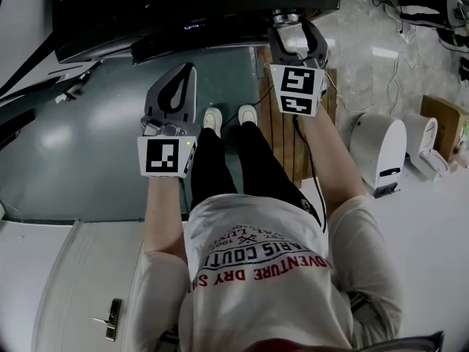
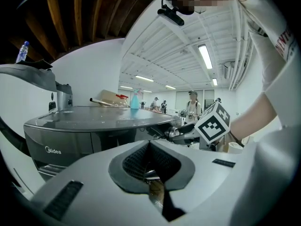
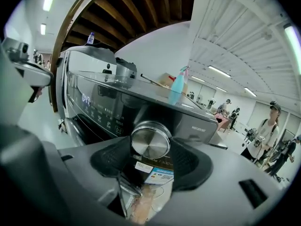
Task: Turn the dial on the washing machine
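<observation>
Right, the washing machine (image 3: 96, 102) fills my view ahead, control panel facing me. My left gripper (image 1: 185, 72) hangs idle short of it, jaws together on nothing; one hand does for this job, I'd judge. My right gripper (image 1: 292, 22) is up at the panel, clamped on either side of the round metal dial (image 3: 150, 140) at the panel's right end, so a roll of the wrist should turn it.
</observation>
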Demonstrator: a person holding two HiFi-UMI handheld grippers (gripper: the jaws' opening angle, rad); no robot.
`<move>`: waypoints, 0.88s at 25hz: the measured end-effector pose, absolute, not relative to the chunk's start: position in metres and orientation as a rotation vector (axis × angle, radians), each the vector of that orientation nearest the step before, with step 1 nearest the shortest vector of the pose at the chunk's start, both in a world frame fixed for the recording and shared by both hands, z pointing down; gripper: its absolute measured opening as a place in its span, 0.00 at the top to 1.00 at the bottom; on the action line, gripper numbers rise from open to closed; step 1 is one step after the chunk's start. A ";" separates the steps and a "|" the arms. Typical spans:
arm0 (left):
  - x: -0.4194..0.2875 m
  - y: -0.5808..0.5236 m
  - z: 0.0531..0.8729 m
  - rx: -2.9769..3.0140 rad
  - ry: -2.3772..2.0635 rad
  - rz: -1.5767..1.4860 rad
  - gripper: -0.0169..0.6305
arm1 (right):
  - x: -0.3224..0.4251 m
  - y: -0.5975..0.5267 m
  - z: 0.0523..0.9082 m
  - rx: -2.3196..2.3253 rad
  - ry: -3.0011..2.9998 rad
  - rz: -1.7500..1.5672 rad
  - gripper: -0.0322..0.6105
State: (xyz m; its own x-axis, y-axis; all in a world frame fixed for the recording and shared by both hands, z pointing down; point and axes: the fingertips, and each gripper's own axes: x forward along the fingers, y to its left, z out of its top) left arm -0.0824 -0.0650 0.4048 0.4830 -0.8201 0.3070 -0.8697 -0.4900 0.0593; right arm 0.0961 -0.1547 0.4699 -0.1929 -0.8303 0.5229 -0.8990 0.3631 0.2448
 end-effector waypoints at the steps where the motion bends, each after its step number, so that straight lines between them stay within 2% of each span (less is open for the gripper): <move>1: -0.082 -0.065 0.404 2.520 -1.456 0.335 0.95 | 0.096 -0.155 0.470 1.498 -2.051 0.177 0.51; 15: -0.067 -0.065 0.393 2.559 -1.425 0.342 0.95 | 0.106 -0.154 0.477 1.580 -2.210 0.600 0.52; 20: -0.065 -0.066 0.392 2.542 -1.436 0.326 0.95 | 0.104 -0.155 0.472 1.571 -2.204 0.503 0.51; 22: -0.064 -0.066 0.389 2.550 -1.434 0.316 0.95 | 0.103 -0.154 0.465 1.564 -2.187 0.387 0.45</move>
